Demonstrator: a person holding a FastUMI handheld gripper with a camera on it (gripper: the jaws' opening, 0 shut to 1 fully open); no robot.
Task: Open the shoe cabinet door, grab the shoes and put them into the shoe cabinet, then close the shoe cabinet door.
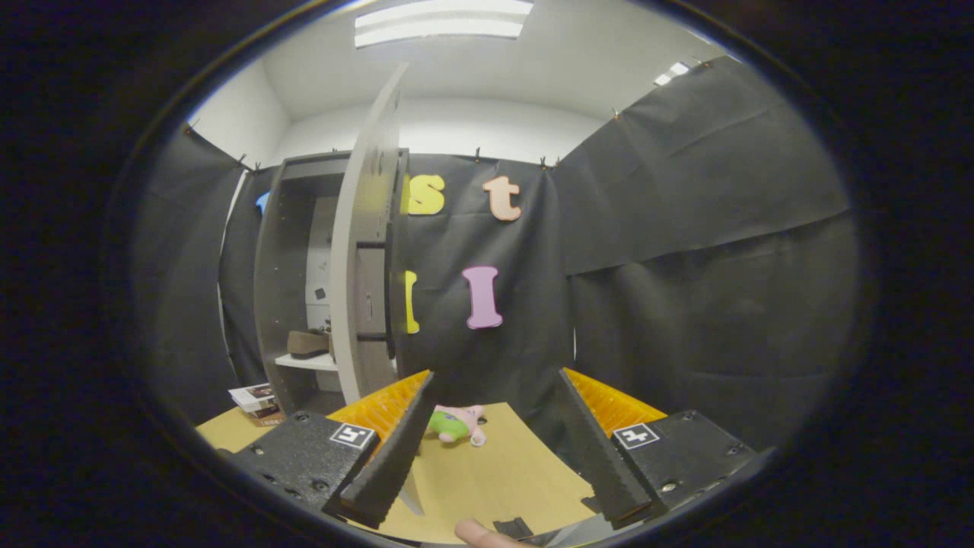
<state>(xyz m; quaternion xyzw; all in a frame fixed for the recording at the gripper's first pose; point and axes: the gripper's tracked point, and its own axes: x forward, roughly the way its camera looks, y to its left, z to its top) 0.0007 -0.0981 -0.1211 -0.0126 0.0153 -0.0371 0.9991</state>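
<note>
Above the tan floor (487, 479), level fingers (494, 438) gape wide, empty, facing the open shoe cabinet door (365, 251).

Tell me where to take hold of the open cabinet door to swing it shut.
Go for the door's free vertical edge, the near edge facing the camera, at about the height of the shelf holding the shoe. The door stands swung out edge-on, so that thin edge suits the open tool. I'd come from the right, the cloth-wall side, and push left toward the cabinet.
</note>
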